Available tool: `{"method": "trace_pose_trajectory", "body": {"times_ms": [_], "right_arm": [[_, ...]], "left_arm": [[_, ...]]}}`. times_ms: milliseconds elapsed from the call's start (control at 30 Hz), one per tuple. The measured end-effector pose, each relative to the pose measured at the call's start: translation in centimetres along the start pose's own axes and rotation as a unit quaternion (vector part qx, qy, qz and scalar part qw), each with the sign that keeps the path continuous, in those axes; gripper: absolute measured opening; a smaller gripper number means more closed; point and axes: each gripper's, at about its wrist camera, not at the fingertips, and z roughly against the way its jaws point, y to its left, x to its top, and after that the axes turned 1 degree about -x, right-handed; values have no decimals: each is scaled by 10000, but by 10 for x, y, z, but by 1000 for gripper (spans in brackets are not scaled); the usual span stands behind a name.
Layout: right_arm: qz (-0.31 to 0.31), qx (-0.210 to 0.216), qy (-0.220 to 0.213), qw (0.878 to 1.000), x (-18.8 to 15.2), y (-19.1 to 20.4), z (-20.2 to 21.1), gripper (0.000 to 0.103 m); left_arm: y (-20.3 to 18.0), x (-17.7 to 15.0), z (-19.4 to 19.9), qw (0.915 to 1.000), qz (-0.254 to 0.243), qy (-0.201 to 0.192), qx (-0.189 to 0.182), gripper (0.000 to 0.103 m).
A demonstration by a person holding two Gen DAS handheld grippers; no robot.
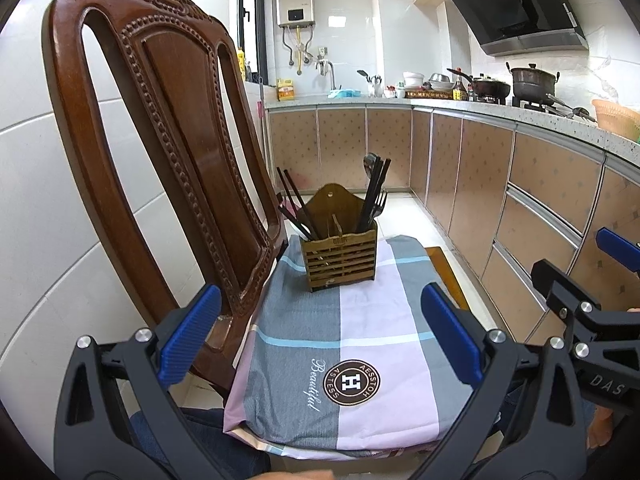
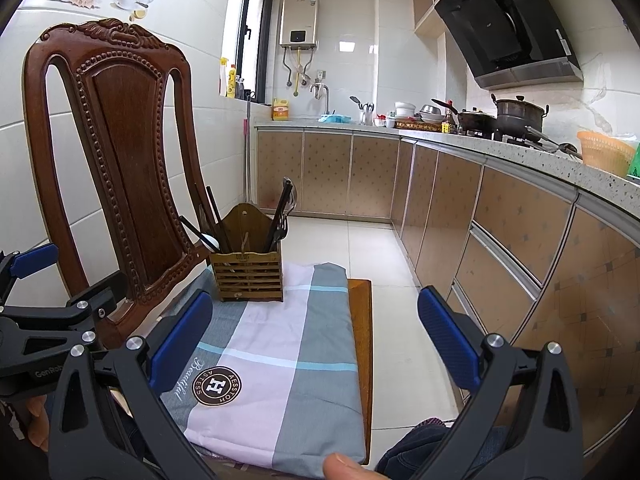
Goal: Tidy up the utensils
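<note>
A slatted wooden utensil holder [image 1: 339, 258] stands upright at the far end of a cloth-covered chair seat [image 1: 360, 344]. It also shows in the right wrist view [image 2: 246, 276]. Its left compartment holds dark chopsticks [image 1: 294, 204] and a white spoon. Its right compartment holds chopsticks, a fork [image 1: 380, 200] and a metal spoon. My left gripper [image 1: 320, 336] is open and empty above the near part of the cloth. My right gripper [image 2: 316, 340] is open and empty, to the right of the left one, over the seat's right edge.
The carved wooden chair back [image 1: 160, 140] rises on the left beside the holder. Kitchen cabinets [image 1: 540, 208] and a counter with pots [image 1: 532, 82] run along the right. Tiled floor [image 2: 368, 248] lies between chair and cabinets. A thumb [image 2: 348, 466] shows at the bottom edge.
</note>
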Motion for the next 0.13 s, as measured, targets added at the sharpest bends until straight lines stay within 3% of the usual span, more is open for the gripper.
{"method": "trace_pose_trajectory", "body": {"times_ms": [133], "right_arm": [[-44, -19, 196, 9998, -3, 0, -11, 100]], "left_arm": [[0, -6, -20, 9994, -1, 322, -121, 99]]}}
